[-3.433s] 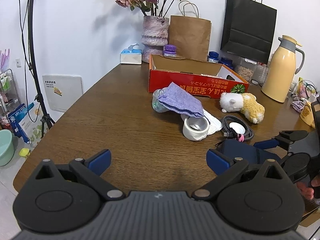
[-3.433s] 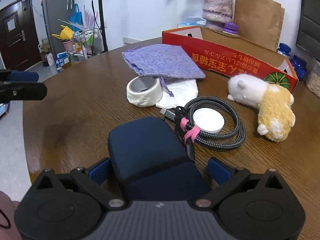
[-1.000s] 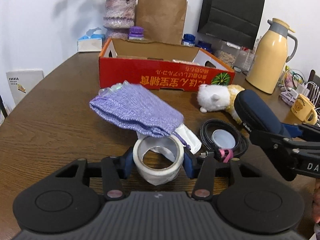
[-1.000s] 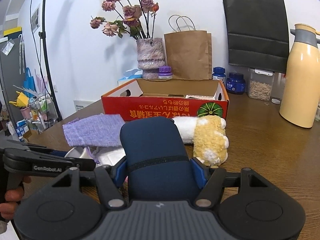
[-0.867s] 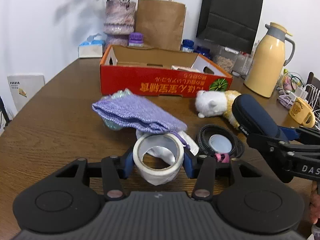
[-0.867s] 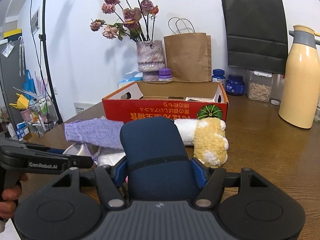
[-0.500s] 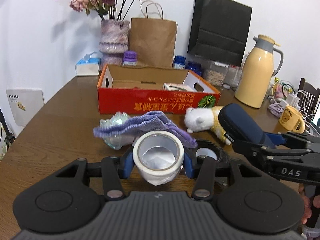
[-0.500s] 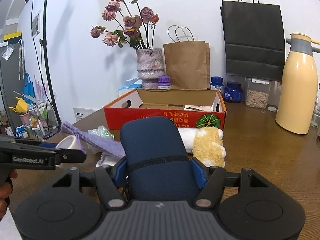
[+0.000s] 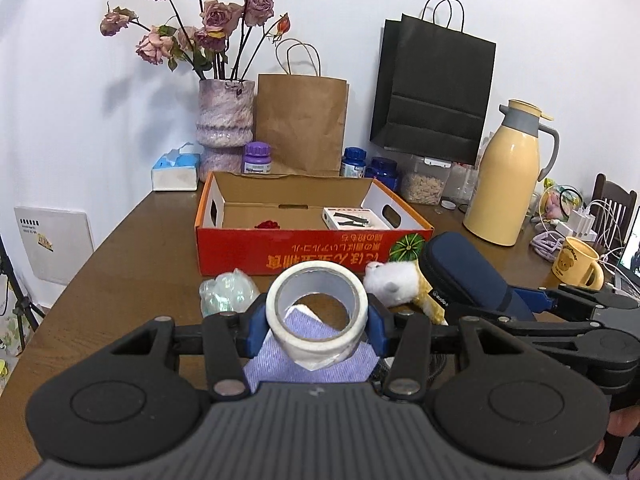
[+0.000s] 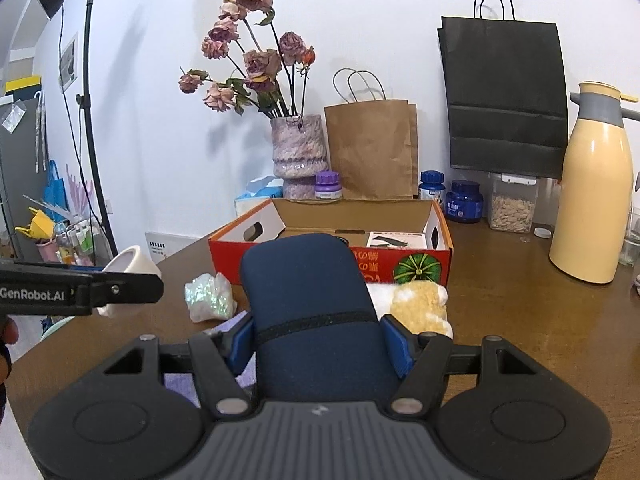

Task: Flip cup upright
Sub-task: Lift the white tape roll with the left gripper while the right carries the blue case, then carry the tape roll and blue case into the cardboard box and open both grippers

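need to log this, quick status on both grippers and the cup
Left gripper shut on white cup, lifted, mouth facing camera, not upright. Right gripper shut on navy case. Nothing blocking.

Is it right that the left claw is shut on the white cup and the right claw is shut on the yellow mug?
Not quite. The left claw does grip the white cup, but the right claw is shut on the dark blue case, as the right wrist view shows. The yellow mug stands on the table, untouched.
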The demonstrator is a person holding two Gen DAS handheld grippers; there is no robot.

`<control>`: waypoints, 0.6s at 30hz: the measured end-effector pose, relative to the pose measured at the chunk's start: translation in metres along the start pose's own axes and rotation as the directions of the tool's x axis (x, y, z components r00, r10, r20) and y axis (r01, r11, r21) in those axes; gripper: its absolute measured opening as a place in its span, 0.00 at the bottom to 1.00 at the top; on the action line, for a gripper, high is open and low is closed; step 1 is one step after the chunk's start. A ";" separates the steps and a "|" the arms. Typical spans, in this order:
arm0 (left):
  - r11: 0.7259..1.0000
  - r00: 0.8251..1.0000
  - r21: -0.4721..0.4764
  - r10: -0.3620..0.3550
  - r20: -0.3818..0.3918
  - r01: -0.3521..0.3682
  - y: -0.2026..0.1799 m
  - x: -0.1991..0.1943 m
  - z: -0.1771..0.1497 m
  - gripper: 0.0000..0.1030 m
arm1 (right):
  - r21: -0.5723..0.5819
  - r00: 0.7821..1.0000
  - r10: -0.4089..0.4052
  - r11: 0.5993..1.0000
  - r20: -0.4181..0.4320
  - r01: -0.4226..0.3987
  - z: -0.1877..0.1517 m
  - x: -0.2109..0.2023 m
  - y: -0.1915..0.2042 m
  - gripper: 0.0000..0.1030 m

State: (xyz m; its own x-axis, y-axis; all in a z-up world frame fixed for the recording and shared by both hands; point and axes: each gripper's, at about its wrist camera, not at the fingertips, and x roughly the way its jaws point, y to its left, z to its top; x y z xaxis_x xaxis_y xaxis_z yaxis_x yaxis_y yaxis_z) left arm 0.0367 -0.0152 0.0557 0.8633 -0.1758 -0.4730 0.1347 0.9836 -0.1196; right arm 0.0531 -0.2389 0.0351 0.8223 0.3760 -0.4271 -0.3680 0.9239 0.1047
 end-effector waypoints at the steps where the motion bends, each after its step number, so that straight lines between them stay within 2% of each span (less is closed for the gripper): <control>1: 1.000 1.000 -0.001 0.002 0.000 -0.002 0.000 0.002 0.002 0.48 | 0.001 1.000 -0.001 1.000 0.002 0.001 0.002 0.001 0.001 0.63; 18: 0.998 0.999 -0.052 0.027 0.025 -0.025 0.016 0.050 0.047 0.48 | 0.051 0.999 -0.030 0.998 0.036 0.028 0.040 0.050 -0.001 0.63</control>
State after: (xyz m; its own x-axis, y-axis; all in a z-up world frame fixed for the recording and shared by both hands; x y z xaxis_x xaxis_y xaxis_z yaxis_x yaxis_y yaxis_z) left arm 0.1047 -0.0060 0.0717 0.8787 -0.1485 -0.4537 0.0873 0.9843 -0.1531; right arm 0.1119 -0.2186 0.0499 0.8483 0.3503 -0.3970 -0.3221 0.9366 0.1381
